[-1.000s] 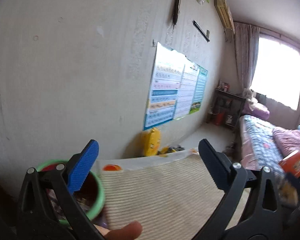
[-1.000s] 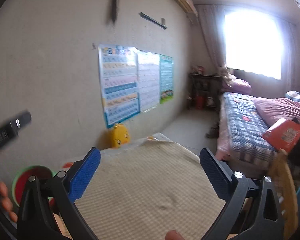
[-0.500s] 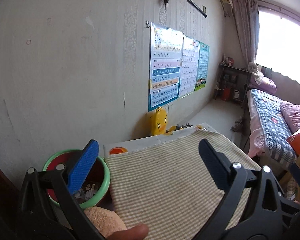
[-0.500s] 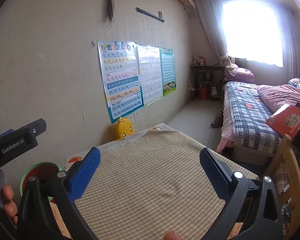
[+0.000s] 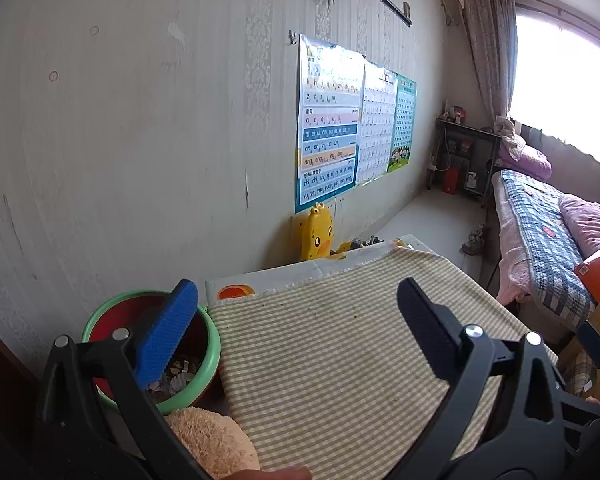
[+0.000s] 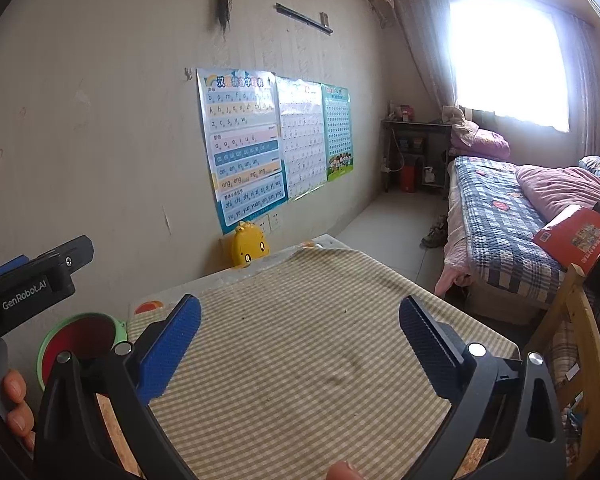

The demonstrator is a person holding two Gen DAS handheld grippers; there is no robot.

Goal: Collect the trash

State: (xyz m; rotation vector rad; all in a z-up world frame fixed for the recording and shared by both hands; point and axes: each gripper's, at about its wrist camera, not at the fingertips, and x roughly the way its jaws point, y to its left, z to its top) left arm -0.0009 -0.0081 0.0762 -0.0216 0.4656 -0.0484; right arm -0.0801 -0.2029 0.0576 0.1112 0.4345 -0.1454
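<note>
A red bin with a green rim [image 5: 204, 364] stands at the table's left end by the wall, with paper scraps [image 5: 180, 372] inside; it also shows in the right wrist view [image 6: 80, 336]. My left gripper [image 5: 300, 328] is open and empty above the checked tablecloth [image 5: 340, 360], its blue finger over the bin's rim. My right gripper [image 6: 300, 340] is open and empty above the same cloth [image 6: 300, 360]. The left gripper's body [image 6: 32, 284] shows at the left of the right wrist view.
A tan plush toy [image 5: 216, 440] lies by the bin. A yellow duck toy [image 5: 318, 232] stands against the wall behind the table. A bed [image 6: 500, 220] and a wooden chair [image 6: 580, 360] are to the right.
Both grippers have tilted down and pulled back a little, so more of the table, the bin and the plush toy shows. Both stayed open.
</note>
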